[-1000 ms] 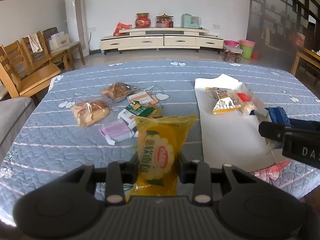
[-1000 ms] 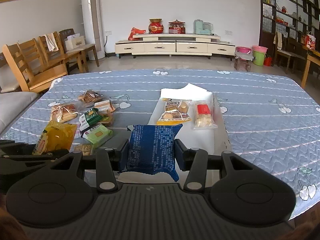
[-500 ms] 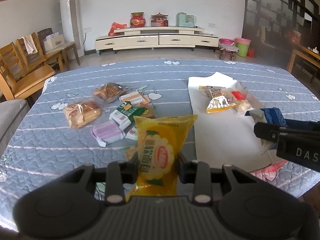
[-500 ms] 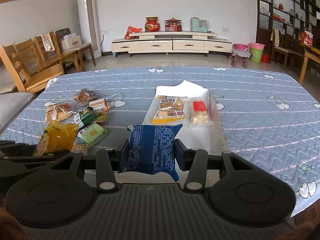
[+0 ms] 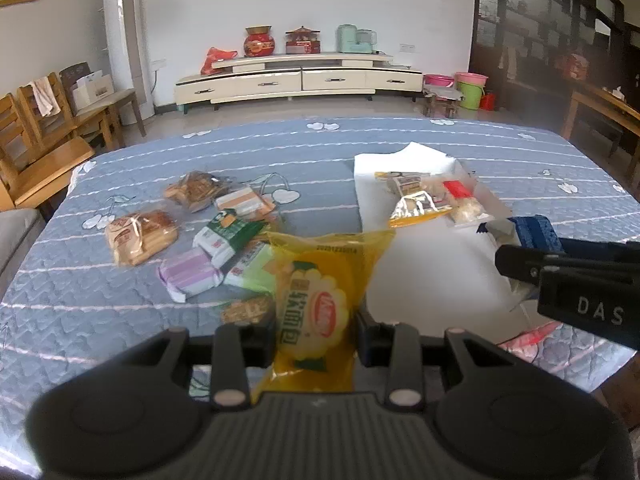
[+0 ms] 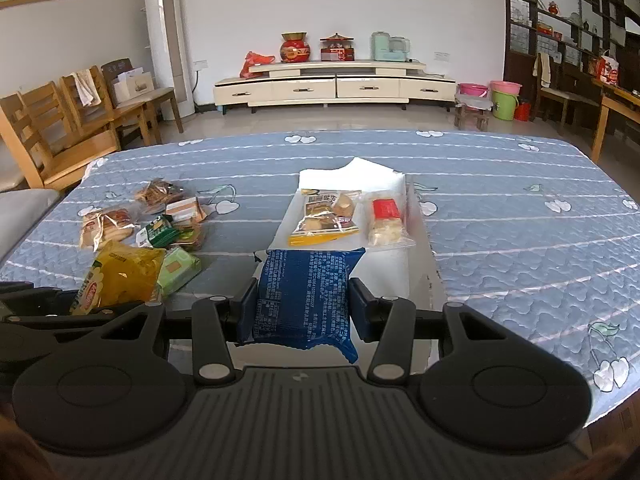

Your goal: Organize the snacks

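My left gripper [image 5: 316, 326] is shut on a yellow bread packet [image 5: 320, 300], held above the near edge of the blue quilted table [image 5: 280, 152]. My right gripper [image 6: 302, 300] is shut on a dark blue snack packet [image 6: 304, 292] over the near end of a white tray [image 6: 384, 264]. In the right wrist view the yellow packet [image 6: 120, 272] shows at the left. Two packets lie in the tray: a yellow-edged biscuit packet [image 6: 324, 216] and a clear one with a red label [image 6: 386, 220]. Several loose snacks [image 5: 200, 232] lie in a cluster on the left half of the table.
Wooden chairs [image 5: 44, 136] stand beyond the table's left edge. A white TV cabinet [image 5: 300, 80] and a tall white air conditioner [image 5: 124, 32] line the far wall. Coloured buckets [image 5: 470, 88] and a wooden table [image 5: 600, 108] are at the right.
The left wrist view has drifted slightly, so the table contents sit a little lower and further left in it. Both packets stay gripped; the right gripper has not moved.
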A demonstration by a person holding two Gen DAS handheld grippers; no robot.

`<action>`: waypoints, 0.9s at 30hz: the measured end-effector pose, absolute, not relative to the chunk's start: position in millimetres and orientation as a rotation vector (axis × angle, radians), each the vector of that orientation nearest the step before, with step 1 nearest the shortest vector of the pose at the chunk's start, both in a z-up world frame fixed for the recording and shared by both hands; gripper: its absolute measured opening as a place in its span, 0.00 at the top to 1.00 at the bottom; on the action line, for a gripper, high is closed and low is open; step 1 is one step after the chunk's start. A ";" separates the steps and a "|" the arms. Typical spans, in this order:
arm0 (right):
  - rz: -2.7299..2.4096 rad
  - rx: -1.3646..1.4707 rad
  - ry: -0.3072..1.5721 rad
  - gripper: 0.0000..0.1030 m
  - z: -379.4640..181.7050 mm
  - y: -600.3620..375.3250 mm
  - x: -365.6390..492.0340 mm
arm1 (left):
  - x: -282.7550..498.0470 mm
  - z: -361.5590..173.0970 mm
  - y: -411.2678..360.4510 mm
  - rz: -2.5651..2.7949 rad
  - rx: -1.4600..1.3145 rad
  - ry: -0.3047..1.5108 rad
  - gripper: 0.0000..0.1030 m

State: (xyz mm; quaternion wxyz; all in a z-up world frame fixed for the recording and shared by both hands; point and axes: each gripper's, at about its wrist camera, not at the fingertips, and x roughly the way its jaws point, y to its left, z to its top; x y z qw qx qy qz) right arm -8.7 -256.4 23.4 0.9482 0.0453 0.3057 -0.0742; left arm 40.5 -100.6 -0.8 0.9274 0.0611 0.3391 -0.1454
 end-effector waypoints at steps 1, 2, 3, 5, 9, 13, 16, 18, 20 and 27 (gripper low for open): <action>-0.155 0.093 0.622 0.43 23.3 -257.0 -8.5 | 40.8 -0.7 -102.2 -0.302 0.126 0.695 0.66; -0.159 0.095 0.622 0.43 23.2 -257.4 -8.4 | 41.2 -0.8 -104.1 -0.306 0.128 0.695 0.66; -0.164 0.097 0.621 0.43 23.4 -258.7 -7.9 | 41.7 -1.1 -106.5 -0.310 0.130 0.695 0.66; -0.171 0.099 0.620 0.43 23.5 -260.3 -8.4 | 42.7 -1.7 -110.7 -0.319 0.133 0.696 0.66; -0.189 0.103 0.618 0.43 23.6 -265.5 -5.5 | 45.9 -3.1 -122.0 -0.343 0.142 0.695 0.66; -0.209 0.106 0.618 0.43 22.7 -270.1 -0.1 | 51.1 -3.5 -131.9 -0.361 0.148 0.693 0.66; -0.221 0.108 0.613 0.43 23.0 -274.0 3.8 | 56.1 -3.5 -138.9 -0.373 0.148 0.694 0.66; -0.230 0.111 0.613 0.43 22.4 -276.9 8.2 | 59.9 -3.5 -144.2 -0.380 0.150 0.693 0.66; -0.236 0.112 0.613 0.43 20.7 -279.1 12.1 | 62.9 -3.3 -148.8 -0.387 0.151 0.692 0.66; -0.246 0.111 0.620 0.43 15.0 -282.4 25.4 | 73.5 -3.2 -161.2 -0.399 0.156 0.691 0.66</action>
